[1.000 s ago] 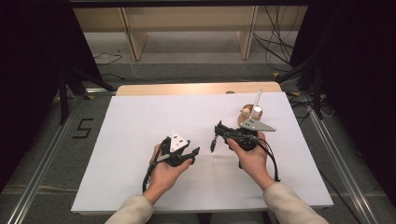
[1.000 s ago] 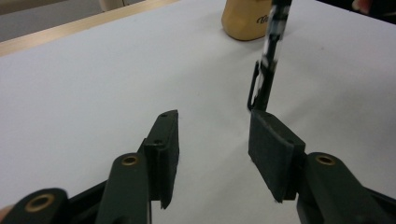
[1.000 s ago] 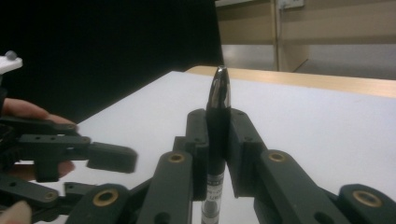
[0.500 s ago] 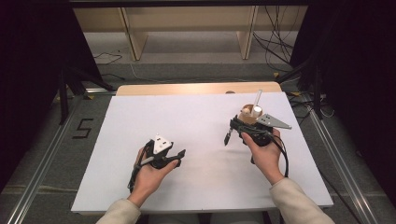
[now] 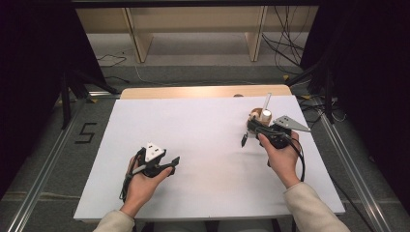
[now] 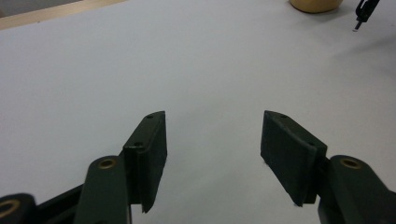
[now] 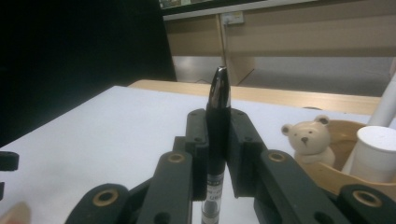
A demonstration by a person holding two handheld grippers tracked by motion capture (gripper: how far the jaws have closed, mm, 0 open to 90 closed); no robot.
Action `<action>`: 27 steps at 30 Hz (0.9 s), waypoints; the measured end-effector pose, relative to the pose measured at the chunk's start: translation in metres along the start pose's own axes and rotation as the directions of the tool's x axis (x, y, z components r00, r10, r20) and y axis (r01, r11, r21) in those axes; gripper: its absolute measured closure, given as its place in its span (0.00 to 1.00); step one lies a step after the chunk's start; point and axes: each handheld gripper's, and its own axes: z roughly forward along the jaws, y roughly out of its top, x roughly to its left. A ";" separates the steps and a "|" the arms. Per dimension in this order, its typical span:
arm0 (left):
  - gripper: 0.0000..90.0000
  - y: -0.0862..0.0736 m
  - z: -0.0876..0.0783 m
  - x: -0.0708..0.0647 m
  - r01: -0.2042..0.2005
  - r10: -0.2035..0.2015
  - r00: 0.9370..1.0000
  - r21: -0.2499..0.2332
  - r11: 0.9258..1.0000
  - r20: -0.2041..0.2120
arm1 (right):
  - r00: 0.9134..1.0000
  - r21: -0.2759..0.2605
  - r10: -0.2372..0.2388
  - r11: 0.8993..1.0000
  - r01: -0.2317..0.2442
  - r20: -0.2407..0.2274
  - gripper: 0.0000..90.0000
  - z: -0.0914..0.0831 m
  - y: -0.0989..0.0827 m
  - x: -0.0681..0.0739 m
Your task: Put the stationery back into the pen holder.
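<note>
Right gripper (image 7: 217, 154) clamps the black pen (image 7: 217, 135) upright between its jaws, tip at twelve o'clock; the wooden holder (image 7: 345, 154) sits at three o'clock. Left gripper (image 6: 212, 149), jaws just opening, holds nothing.

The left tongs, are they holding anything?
No, the left tongs stand open with only bare white table between the pads.

High view is looking forward and down from above the near edge of the white table (image 5: 203, 130). Left gripper view is skimming low over that table toward the wooden holder (image 6: 315, 4). Right gripper view is sitting just beside the same holder (image 7: 345, 154), facing level.
</note>
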 end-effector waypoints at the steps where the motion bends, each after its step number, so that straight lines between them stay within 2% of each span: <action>1: 0.45 -0.001 0.000 0.001 -0.002 0.002 1.000 0.003 1.000 -0.004 | 1.000 0.000 -0.003 1.000 0.003 0.006 0.89 -0.001 0.001 -0.001; 12: 0.45 -0.005 -0.003 0.007 0.008 -0.008 1.000 0.012 1.000 -0.018 | 0.998 -0.018 -0.008 1.000 0.009 0.067 0.89 -0.008 0.007 -0.015; 27: 0.45 -0.005 -0.001 0.008 0.004 -0.004 1.000 0.017 1.000 -0.016 | 0.992 -0.041 -0.004 0.999 0.009 0.128 0.89 -0.014 0.015 -0.032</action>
